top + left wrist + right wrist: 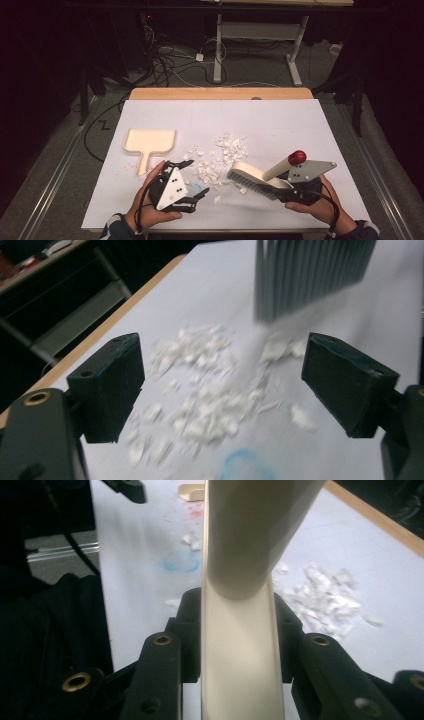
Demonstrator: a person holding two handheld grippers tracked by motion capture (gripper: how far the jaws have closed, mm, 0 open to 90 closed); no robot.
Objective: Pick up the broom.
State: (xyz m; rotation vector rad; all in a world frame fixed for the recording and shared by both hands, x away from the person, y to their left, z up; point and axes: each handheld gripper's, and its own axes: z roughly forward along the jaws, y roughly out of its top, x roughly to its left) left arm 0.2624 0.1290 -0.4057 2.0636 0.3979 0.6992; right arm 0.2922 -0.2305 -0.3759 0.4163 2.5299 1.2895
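High view: no readable brand or writing anywhere. Bench (280, 125) covered in a white sheet, wood edge at the far side. Cream dustpan (148, 142) lies flat at left, handle toward the person, just beyond the left gripper. Pile of white scraps (217, 160) mid-bench, between dustpan and brush. Left gripper (199, 194) held low at the near edge in the left hand (145, 205), grey three-cornered plate on top, fingers pointing right toward the scraps, apart, nothing between them. Right gripper (280, 187) in the right hand (320, 202), fingers clamped on the cream back of the brush (255, 176); grey bristles face left and down at the near-right edge of the pile, red-capped handle angled up and right.

Left gripper view: black fingers (107, 387) wide apart, empty. Scraps (200, 390) on the sheet between and beyond them, blurred. Grey bristles (310, 275) hang in from the top, tips just over the pile. Faint blue ring mark (247, 465) on the sheet at the bottom.

Right gripper view: fingers (187, 630) closed against both sides of the cream brush body (240, 650), handle running up out of frame. Scraps (325, 600) to the right, blue ring mark (180, 561) to the left.
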